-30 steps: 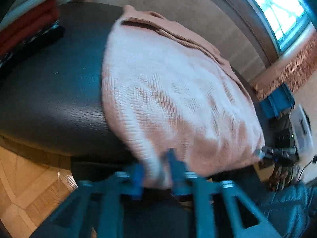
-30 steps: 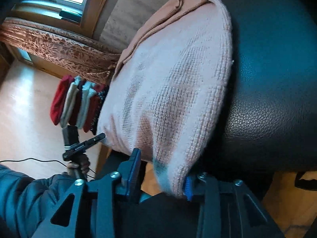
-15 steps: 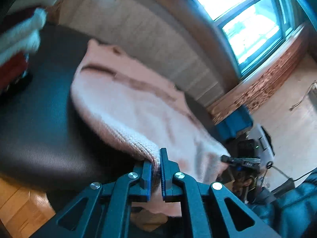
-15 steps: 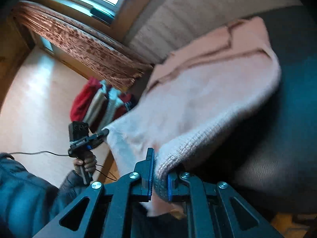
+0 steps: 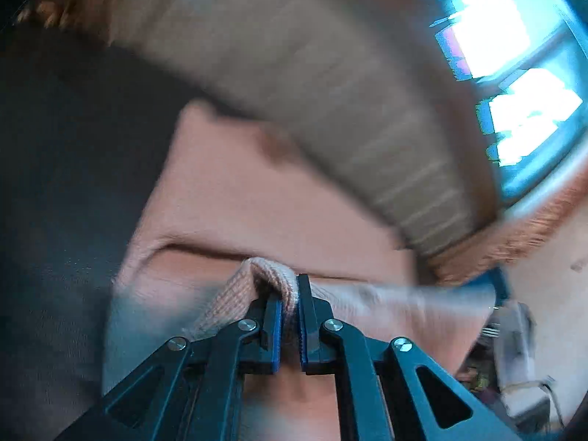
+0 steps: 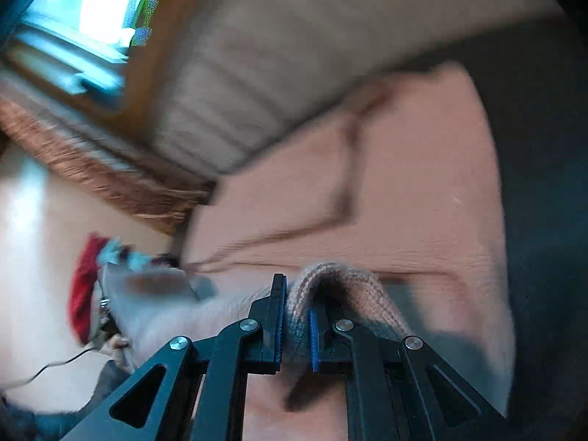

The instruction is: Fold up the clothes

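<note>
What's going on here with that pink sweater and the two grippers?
A person is folding a pink knit sweater on a dark leather seat, using a handheld gripper in each hand. The left gripper is shut on a bunched bit of the sweater's edge, and the right gripper is shut on another part of the edge. Both pinched edges are lifted above the rest of the sweater, which lies on the seat. The pictures are blurred. A stack of other clothes shows in the right wrist view.

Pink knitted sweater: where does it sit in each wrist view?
Left wrist: the pink sweater fills centre, hem pinched in the left gripper.
Right wrist: it fills centre-right, hem pinched in the right gripper.
Shared landmark: the window, upper right versus upper left.
</note>
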Demonstrator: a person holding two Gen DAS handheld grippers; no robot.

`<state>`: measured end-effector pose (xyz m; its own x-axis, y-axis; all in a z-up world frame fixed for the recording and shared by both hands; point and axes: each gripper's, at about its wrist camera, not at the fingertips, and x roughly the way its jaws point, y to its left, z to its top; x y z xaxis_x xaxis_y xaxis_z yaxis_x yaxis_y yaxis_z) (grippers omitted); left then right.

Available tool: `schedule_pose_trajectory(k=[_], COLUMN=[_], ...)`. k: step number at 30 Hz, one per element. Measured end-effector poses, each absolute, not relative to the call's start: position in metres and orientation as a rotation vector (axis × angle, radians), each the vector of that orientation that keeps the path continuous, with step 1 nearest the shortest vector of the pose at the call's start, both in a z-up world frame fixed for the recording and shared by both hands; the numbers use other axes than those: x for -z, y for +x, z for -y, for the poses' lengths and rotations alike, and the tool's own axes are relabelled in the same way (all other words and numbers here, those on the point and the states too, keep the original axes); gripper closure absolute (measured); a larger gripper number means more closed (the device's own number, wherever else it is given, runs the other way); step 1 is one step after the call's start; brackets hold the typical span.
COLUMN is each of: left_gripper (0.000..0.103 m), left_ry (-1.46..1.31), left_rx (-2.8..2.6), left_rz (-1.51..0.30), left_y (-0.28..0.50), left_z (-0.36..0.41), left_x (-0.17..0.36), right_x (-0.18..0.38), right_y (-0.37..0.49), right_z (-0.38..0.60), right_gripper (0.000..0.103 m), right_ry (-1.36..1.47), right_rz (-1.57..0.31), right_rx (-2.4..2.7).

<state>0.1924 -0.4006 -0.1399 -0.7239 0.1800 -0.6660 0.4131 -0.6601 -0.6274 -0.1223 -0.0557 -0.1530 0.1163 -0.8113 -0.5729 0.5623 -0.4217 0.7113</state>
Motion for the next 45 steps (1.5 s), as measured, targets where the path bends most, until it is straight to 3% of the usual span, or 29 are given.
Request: schedule_pose_trajectory(k=[1,9,13,21,26,31,33,35,38,43,44,45], left_gripper=[0.099,0.099,0.099,0.099,0.099,0.098,0.098,0.097,0.097,0.097,0.097,0.097], left_ry=[1.119,1.141,1.157,0.84,0.671,0.735,0.8,0.792,0.808,0.942,0.966,0.986], left_rx=[2.494,2.511,2.504,2.714,2.747,2.464,2.335,2.293,2.302,2.336,2.334,2.334], left_rz=[-1.224,-1.216,-1.244,-1.345,-1.339,-1.447,-1.495,-1.567,-1.515,-1.34,-1.33,-1.335], left_y=[0.189,0.242,0.273,0.299,0.274,0.234,0.222,0.219,0.222,0.229,0.231,0.232], left_z=[0.402,0.37,0.351,0.351,0.374,0.416,0.426,0.429,0.423,0.404,0.402,0.401], left_x=[0.149,0.149,0.143,0.083,0.058,0.104,0.136,0.163,0.165,0.15,0.148,0.144], right_x=[0.163,0.165,0.153,0.098,0.061,0.104,0.14,0.158,0.164,0.162,0.16,0.156], right_y=[-0.124,-0.084,-0.059,-0.04,-0.07,-0.12,-0.133,-0.131,-0.126,-0.111,-0.109,-0.106], right_z=[0.055,0.013,0.003,0.002,0.008,0.022,0.021,0.01,-0.004,-0.015,-0.015,-0.011], right_gripper=[0.099,0.099,0.092,0.092,0.092,0.088,0.07,0.081,0.081,0.081,0.079,0.071], right_ry=[1.292,1.269,1.254,1.1,0.981,1.152,1.288,1.265,1.222,1.228,1.242,1.258], right_rz=[0.268,0.299,0.259,0.272,0.345,0.475,0.515,0.578,0.669,0.643,0.637,0.634], right_rx=[1.562,1.481,1.449,1.432,1.506,1.624,1.645,1.65,1.61,1.549,1.537,1.528])
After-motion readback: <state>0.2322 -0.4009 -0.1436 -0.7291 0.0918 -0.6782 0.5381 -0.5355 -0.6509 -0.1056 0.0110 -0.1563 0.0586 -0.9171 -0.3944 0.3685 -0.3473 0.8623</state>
